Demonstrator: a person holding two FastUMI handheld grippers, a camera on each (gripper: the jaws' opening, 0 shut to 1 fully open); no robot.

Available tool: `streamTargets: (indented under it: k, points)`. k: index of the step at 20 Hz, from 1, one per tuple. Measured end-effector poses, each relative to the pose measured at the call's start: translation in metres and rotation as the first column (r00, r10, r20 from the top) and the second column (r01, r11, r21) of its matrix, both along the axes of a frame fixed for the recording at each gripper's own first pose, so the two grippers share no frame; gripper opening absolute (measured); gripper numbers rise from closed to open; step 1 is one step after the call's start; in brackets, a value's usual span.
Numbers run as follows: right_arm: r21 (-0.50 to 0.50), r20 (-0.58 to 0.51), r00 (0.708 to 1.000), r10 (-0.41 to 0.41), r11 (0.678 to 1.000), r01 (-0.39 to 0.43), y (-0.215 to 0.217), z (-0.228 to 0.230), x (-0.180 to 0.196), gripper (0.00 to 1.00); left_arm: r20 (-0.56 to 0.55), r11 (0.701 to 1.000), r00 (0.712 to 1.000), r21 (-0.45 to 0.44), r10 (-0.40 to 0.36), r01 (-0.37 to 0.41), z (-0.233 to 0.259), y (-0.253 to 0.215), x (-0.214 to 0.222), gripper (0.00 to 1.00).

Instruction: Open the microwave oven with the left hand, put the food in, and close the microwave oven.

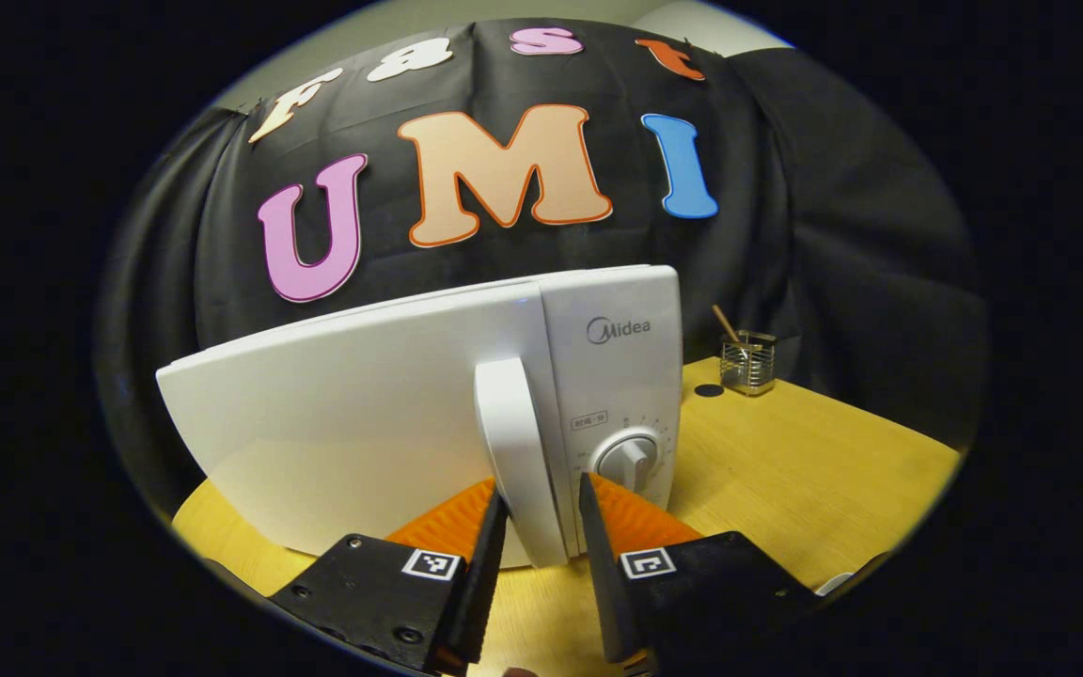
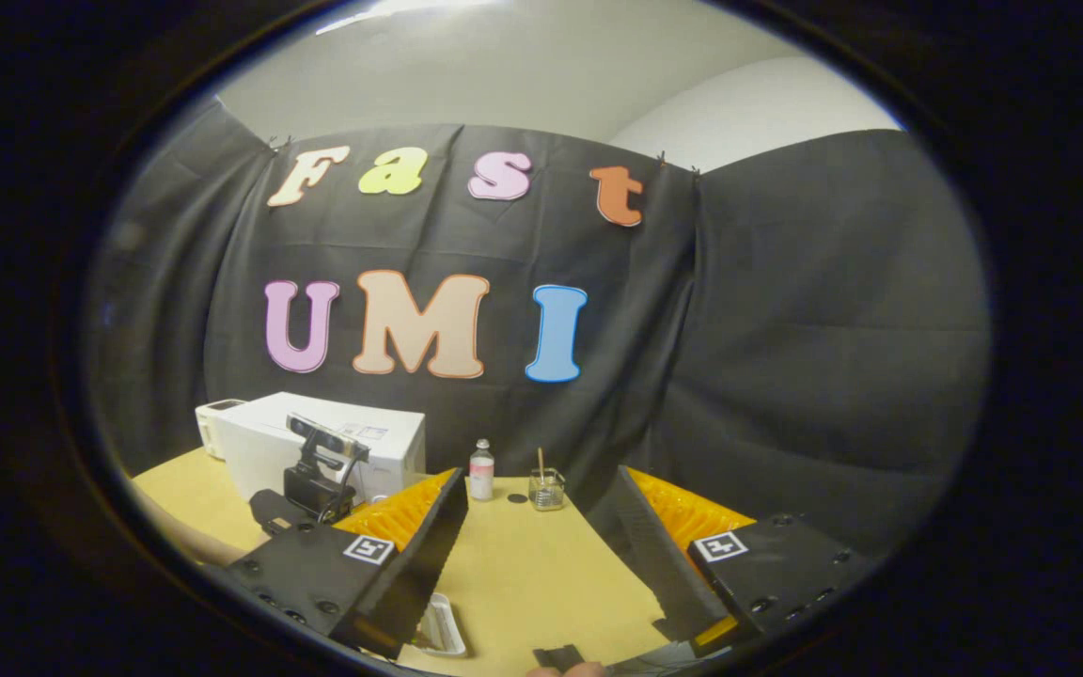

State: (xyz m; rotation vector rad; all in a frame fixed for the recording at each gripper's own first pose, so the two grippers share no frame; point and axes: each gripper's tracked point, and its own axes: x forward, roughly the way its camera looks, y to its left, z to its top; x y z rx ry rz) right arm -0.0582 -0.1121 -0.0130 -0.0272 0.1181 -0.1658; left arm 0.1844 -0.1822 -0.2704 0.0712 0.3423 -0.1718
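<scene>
The white microwave [image 1: 363,423] stands close in front in the left gripper view, with its upright door handle [image 1: 515,442] running down between my left gripper's [image 1: 541,489] fingers. Both fingers sit against the handle's sides, so the gripper is shut on it. In the right gripper view the microwave [image 2: 382,437] is at the left back of the table, and the left gripper [image 2: 316,484] is in front of it. My right gripper [image 2: 540,478] hangs open over the table, holding nothing. A small white tray [image 2: 440,625] lies on the table under its left finger; I cannot make out its contents.
A wooden table [image 1: 786,461] carries everything. At its back stand a glass jar with a stick [image 1: 748,362], a black disc [image 1: 709,390] and a small bottle [image 2: 481,470]. A person's forearm [image 2: 186,538] reaches in at the left.
</scene>
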Motion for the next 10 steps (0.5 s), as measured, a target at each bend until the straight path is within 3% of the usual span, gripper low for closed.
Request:
streamTargets:
  k: [2,4,10]
  points:
    - [-0.002,-0.002,1.0,-0.006,1.0,0.006,-0.0014,-0.0007,-0.0003,0.96,0.006,0.999,1.0,-0.051,-0.008,0.008,0.0044,-0.0016,0.0022,0.3]
    - [-0.003,0.001,1.0,-0.007,1.0,0.007,-0.0013,0.0002,0.0,0.96,-0.02,0.994,1.0,-0.105,-0.017,0.015,0.0011,-0.0021,-0.0008,0.23]
    - [0.003,0.0,1.0,0.009,1.0,-0.009,0.0039,0.0002,0.0042,0.96,-0.016,0.986,0.994,-0.131,-0.109,0.106,0.006,-0.0037,-0.0024,0.17]
